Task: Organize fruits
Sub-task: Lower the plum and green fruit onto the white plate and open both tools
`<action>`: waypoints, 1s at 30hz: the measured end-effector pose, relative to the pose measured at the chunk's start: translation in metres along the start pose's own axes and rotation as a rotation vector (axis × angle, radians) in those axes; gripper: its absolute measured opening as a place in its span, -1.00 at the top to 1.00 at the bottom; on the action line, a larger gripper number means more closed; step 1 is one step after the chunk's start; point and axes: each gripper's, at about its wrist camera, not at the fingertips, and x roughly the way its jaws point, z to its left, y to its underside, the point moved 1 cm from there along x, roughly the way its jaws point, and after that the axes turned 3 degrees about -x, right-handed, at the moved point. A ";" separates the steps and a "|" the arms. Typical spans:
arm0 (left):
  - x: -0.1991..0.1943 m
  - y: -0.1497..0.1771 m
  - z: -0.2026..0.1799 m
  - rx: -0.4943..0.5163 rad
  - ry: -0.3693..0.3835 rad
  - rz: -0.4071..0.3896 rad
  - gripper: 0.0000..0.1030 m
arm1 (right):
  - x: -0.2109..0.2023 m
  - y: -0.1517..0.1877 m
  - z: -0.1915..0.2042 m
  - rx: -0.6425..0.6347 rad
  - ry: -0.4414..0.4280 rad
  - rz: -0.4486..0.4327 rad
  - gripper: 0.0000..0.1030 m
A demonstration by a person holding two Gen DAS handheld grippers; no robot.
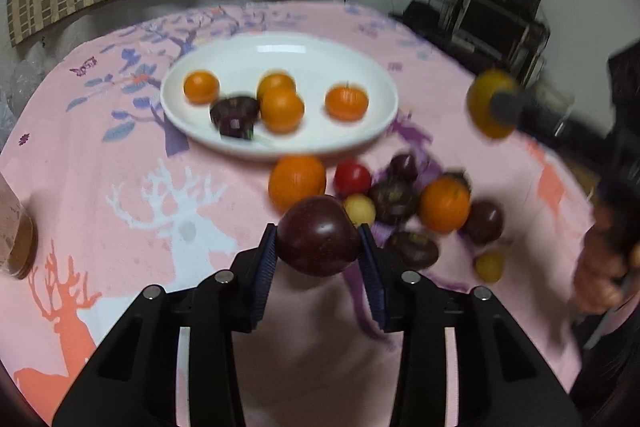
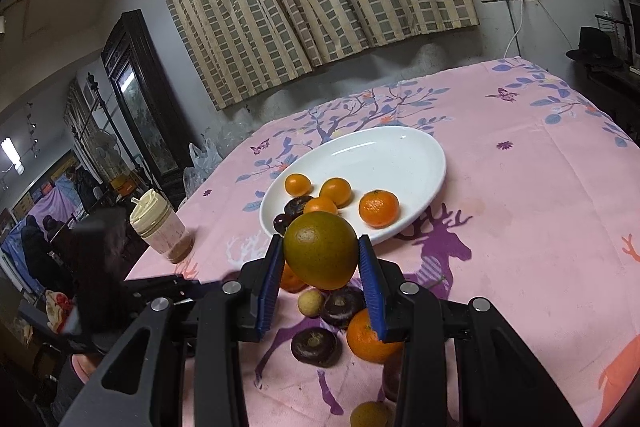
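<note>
My left gripper (image 1: 318, 247) is shut on a dark red round fruit (image 1: 316, 235), held just above the pink cloth. Beyond it lies a loose pile: an orange (image 1: 297, 181), a small red fruit (image 1: 352, 178), a yellow one (image 1: 360, 209), several dark fruits and another orange (image 1: 444, 205). The white oval plate (image 1: 280, 47) behind holds several small oranges and a dark fruit (image 1: 234, 113). My right gripper (image 2: 322, 263) is shut on a greenish-orange citrus fruit (image 2: 320, 251), raised in front of the plate (image 2: 380, 155) and over the pile.
A jar with a cream lid (image 2: 160, 231) stands near the table's left edge. A hand (image 1: 600, 267) shows at the right of the left wrist view. A checked curtain hangs behind the table, and dark shelves stand beyond its right side.
</note>
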 end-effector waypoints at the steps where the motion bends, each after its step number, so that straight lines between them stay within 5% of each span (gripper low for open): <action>1: -0.003 -0.009 0.002 -0.015 -0.003 -0.026 0.23 | 0.005 -0.006 0.000 0.002 -0.005 0.005 0.27; 7: 0.017 -0.079 0.021 -0.119 -0.080 -0.118 0.23 | 0.049 -0.045 -0.005 -0.001 0.078 0.026 0.27; 15: 0.063 -0.098 0.044 -0.175 -0.126 -0.041 0.22 | 0.112 -0.062 -0.020 -0.014 0.142 0.114 0.25; 16: 0.064 -0.098 0.045 -0.177 -0.135 -0.045 0.01 | 0.118 -0.061 -0.022 -0.014 0.147 0.135 0.24; 17: 0.061 -0.098 0.045 -0.176 -0.151 -0.058 -0.45 | 0.120 -0.059 -0.023 -0.011 0.150 0.145 0.20; 19: 0.049 -0.097 0.045 -0.184 -0.173 -0.109 -0.79 | 0.115 -0.057 -0.024 -0.006 0.135 0.149 0.15; 23: 0.023 -0.087 0.043 -0.191 -0.141 -0.128 -0.81 | 0.085 -0.058 -0.021 -0.018 0.124 0.111 0.04; 30: -0.002 -0.039 0.048 -0.225 -0.194 -0.126 -0.87 | 0.044 -0.023 -0.016 -0.071 0.134 0.117 -0.04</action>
